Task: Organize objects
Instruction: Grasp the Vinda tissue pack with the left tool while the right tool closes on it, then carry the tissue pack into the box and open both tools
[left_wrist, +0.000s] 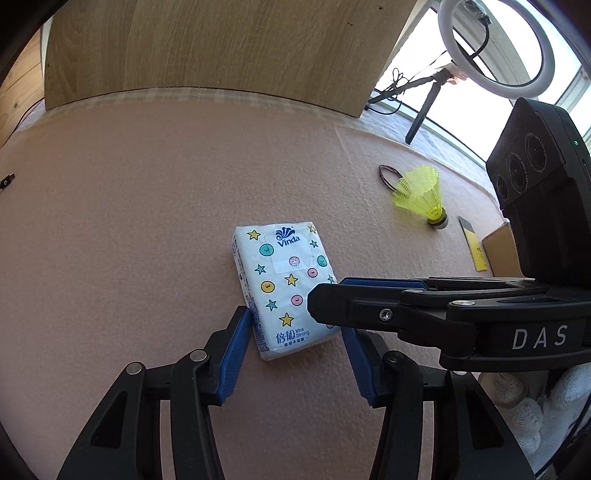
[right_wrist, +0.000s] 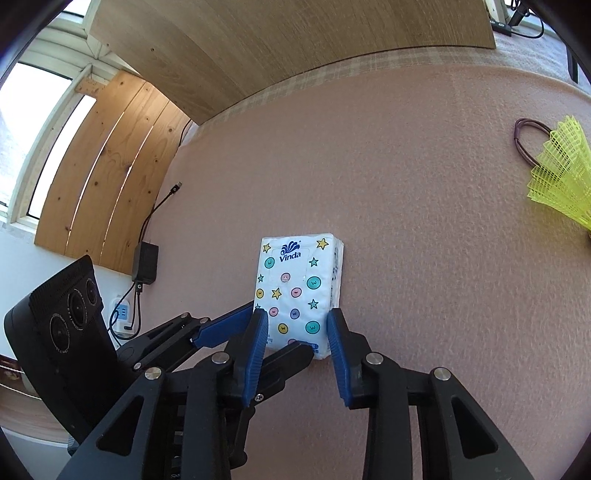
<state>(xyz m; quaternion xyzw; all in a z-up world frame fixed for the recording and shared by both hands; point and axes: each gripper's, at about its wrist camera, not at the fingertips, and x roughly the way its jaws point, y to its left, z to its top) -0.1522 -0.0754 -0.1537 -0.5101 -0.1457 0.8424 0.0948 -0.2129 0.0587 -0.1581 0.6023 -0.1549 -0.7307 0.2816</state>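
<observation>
On the pink felt tabletop (left_wrist: 147, 184) a white tissue pack (left_wrist: 284, 288) lies flat, printed face up, with both tools converged on its near end. The left gripper (left_wrist: 295, 334) straddles that end: its left blue pad touches the pack's long edge, while the right pad stands just clear, largely hidden behind the other tool, so its fingers (left_wrist: 236, 354) are part open and hold nothing firmly as seen. The right gripper (right_wrist: 297, 349) brackets the same end in its own view, fingers (right_wrist: 338, 354) narrowed to the pack's width; whether the pads actually press the wrapper cannot be told. No earlier picture being available, only the present stance is recorded. Risk noted: two tools crowd one small soft pack, and the left tool's finger already lies across the pack between the right tool's fingers; a further squeeze could pinch tool against tool, crush the wrapper, or skid the pack along the felt. A one-sided contact could likewise pivot the pack instead of lifting it. A yellow shuttlecock (left_wrist: 421, 195) and a dark hair tie (left_wrist: 391, 177) lie well apart to the right, next to a cardboard box (left_wrist: 500, 251). Legible writing: "Vinda" in blue on the pack, "Xtra Strong" beside Chinese characters at its near end, and "DAS" in white on the right tool's body.
</observation>
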